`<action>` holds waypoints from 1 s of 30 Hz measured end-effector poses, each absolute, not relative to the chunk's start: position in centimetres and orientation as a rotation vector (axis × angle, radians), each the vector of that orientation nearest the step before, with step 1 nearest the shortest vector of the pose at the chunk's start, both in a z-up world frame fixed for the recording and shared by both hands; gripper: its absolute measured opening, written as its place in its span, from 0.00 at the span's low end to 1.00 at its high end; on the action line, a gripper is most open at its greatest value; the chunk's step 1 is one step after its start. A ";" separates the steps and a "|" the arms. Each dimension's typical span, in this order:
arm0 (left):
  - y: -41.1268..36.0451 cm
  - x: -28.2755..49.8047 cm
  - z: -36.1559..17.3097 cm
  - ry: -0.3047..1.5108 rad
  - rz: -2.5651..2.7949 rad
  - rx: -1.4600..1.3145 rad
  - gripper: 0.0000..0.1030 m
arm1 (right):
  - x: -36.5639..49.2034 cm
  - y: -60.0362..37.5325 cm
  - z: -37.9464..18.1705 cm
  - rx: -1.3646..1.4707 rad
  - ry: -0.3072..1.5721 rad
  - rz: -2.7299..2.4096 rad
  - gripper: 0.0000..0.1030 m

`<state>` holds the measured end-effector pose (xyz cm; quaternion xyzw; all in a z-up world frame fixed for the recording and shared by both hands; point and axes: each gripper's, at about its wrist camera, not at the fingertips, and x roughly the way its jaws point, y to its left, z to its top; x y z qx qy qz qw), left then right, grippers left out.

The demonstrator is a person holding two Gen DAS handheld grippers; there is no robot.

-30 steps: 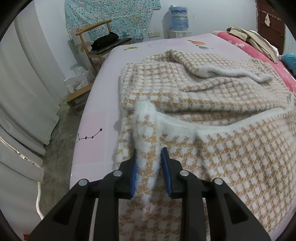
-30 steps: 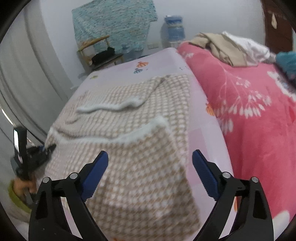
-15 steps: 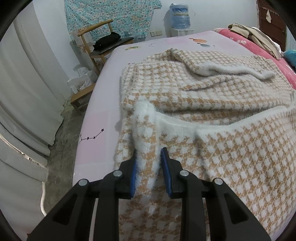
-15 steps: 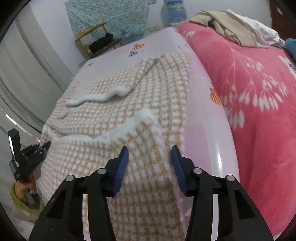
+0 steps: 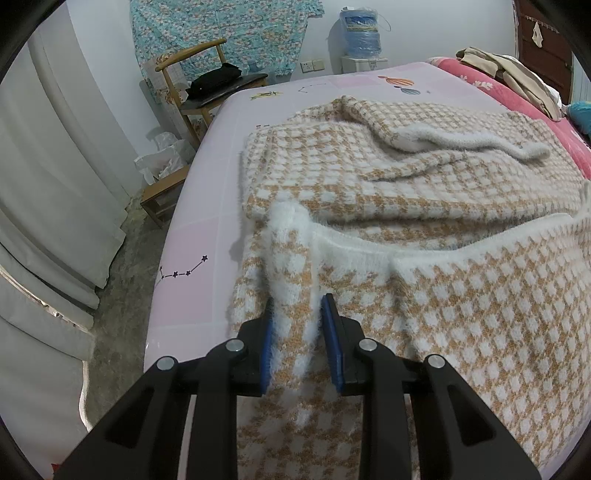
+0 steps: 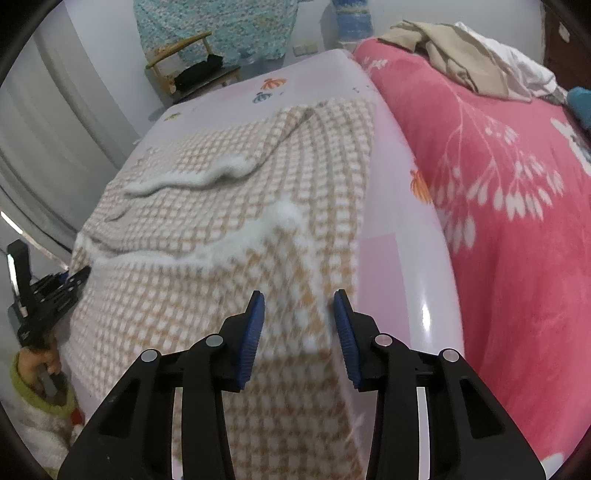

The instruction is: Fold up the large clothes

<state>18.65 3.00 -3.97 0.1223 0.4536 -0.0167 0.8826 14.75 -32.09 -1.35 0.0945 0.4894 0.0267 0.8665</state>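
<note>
A large tan-and-white checked fuzzy garment (image 5: 406, 177) lies spread on the pink bed, its near hem with a white trim folded up. My left gripper (image 5: 297, 325) is shut on the garment's near left corner. In the right wrist view the same garment (image 6: 207, 206) fills the middle. My right gripper (image 6: 299, 317) has its jaws closed in around the near right corner, with cloth between the blue pads. The left gripper (image 6: 55, 291) shows at the far left edge of that view.
A pink bed sheet (image 5: 207, 236) lies under the garment. A red floral blanket (image 6: 498, 177) covers the right side, with a pile of clothes (image 6: 461, 55) on it. A wooden chair (image 5: 207, 85) and white curtains (image 5: 55, 184) stand to the left. A water jug (image 5: 360, 33) stands by the back wall.
My right gripper went from wide open to closed in on the garment's right corner. The left gripper kept its hold and barely moved.
</note>
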 end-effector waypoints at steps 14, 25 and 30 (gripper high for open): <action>3.2 18.5 -3.9 0.945 -0.040 0.230 0.24 | 14.0 -29.2 -0.7 0.065 1.043 0.064 0.30; 3.5 18.7 -4.0 0.945 -0.058 0.213 0.24 | 14.7 -28.3 -1.0 0.042 1.043 0.049 0.20; 3.7 18.9 -4.0 0.942 -0.069 0.204 0.24 | 13.7 -26.8 -1.0 -0.012 1.023 0.023 0.20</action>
